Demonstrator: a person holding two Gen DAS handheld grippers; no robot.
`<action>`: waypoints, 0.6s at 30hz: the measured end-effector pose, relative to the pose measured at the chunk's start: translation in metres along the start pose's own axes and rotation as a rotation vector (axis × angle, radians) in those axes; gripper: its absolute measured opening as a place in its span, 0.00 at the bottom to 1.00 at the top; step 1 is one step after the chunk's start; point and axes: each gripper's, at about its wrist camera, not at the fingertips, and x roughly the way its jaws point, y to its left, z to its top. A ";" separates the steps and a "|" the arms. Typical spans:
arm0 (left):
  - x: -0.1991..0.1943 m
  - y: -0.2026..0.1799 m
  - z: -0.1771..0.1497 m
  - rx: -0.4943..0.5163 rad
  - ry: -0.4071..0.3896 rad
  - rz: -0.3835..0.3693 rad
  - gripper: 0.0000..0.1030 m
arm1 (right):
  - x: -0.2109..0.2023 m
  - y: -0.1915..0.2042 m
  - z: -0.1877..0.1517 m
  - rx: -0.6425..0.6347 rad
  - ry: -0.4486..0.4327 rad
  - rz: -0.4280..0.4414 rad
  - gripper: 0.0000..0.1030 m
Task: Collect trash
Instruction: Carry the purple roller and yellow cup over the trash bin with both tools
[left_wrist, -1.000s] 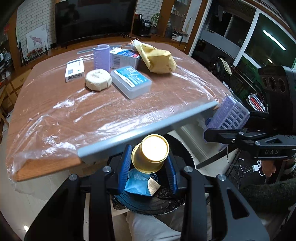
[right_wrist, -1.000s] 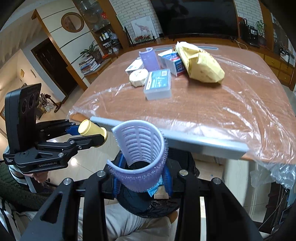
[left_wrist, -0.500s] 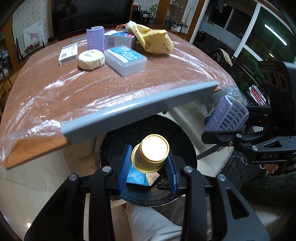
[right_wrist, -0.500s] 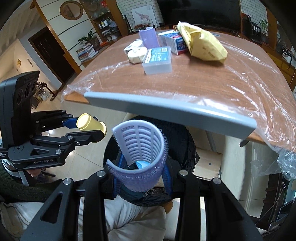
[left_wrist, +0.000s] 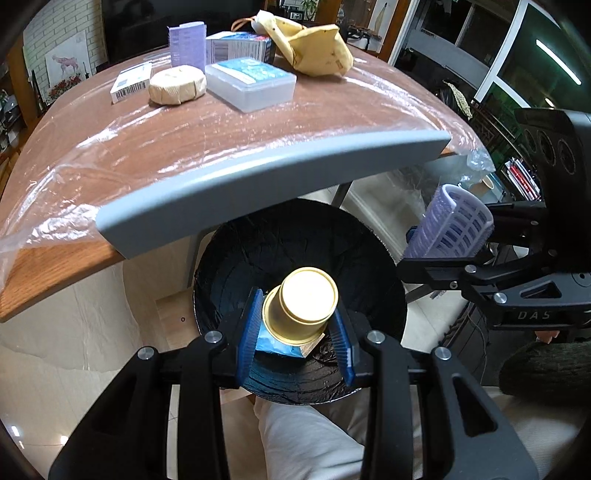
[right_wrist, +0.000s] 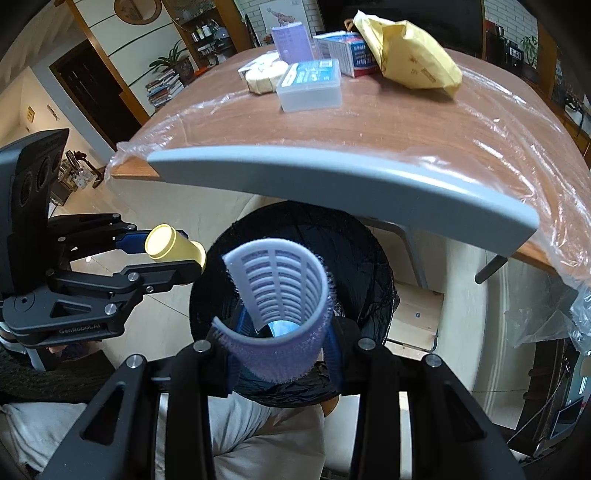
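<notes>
My left gripper (left_wrist: 297, 328) is shut on a small yellow paper cup (left_wrist: 301, 308), held bottom-up over the black-lined trash bin (left_wrist: 236, 258); the cup also shows in the right wrist view (right_wrist: 173, 248). My right gripper (right_wrist: 282, 345) is shut on a purple hair roller (right_wrist: 280, 314), held over the same bin (right_wrist: 362, 258); the roller also shows in the left wrist view (left_wrist: 448, 229). Blue wrapper trash (left_wrist: 275, 343) lies in the bin under the cup.
The plastic-covered wooden table (left_wrist: 147, 155) with a grey edge strip (left_wrist: 258, 181) overhangs the bin. On it stand a clear blue-labelled box (left_wrist: 251, 83), a round paper-wrapped cake (left_wrist: 177, 85), a yellow bag (left_wrist: 314, 51), a purple roller (left_wrist: 186, 42) and cartons. My knee (left_wrist: 310, 439) is below.
Both grippers have dropped from table height and moved in over the bin, still holding the cup and the roller. The table edge now sits above them.
</notes>
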 end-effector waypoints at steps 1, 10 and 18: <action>0.002 0.000 0.000 0.001 0.003 0.002 0.36 | 0.003 0.000 0.000 0.000 0.005 -0.001 0.35; 0.020 0.001 -0.002 0.006 0.030 0.017 0.36 | 0.023 0.000 0.001 -0.018 0.043 -0.014 0.35; 0.037 0.001 -0.007 0.013 0.071 0.035 0.36 | 0.039 0.002 -0.002 -0.028 0.077 -0.027 0.35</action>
